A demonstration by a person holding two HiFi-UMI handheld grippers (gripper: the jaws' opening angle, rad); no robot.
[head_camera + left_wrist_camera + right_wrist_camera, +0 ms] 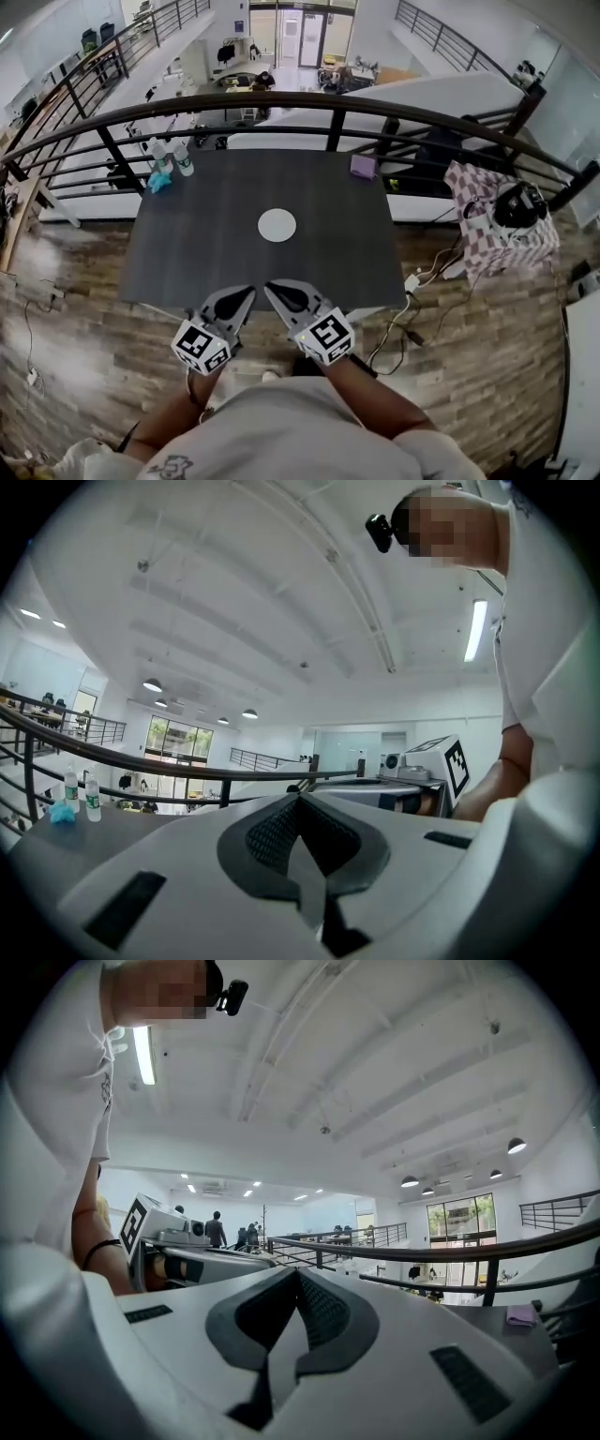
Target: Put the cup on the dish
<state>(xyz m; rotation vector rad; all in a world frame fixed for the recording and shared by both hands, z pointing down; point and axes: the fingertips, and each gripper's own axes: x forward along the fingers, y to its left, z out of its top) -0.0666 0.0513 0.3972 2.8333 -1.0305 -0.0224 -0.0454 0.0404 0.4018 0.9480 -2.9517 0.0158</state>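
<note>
Left tool point(247, 292): jaws together, nothing between them; held over the near edge of the surface point(187, 253).
Right tool point(271, 287): jaws together, empty; just beside my left tool, tips nearly meeting.
Dish point(277, 225): white, bare, mid-surface, ahead of both tools.
Cup: I cannot pick one out in any view; it is possibly among the bottles point(178, 157) at the far left corner.
Risk, wrong pick: I may close on a bottle or the purple thing point(363, 166) instead.
Risk, grasp: jaws must part first, or I shove the cup over.
Risk, collision: my tools sit close and could knock together.
</note>
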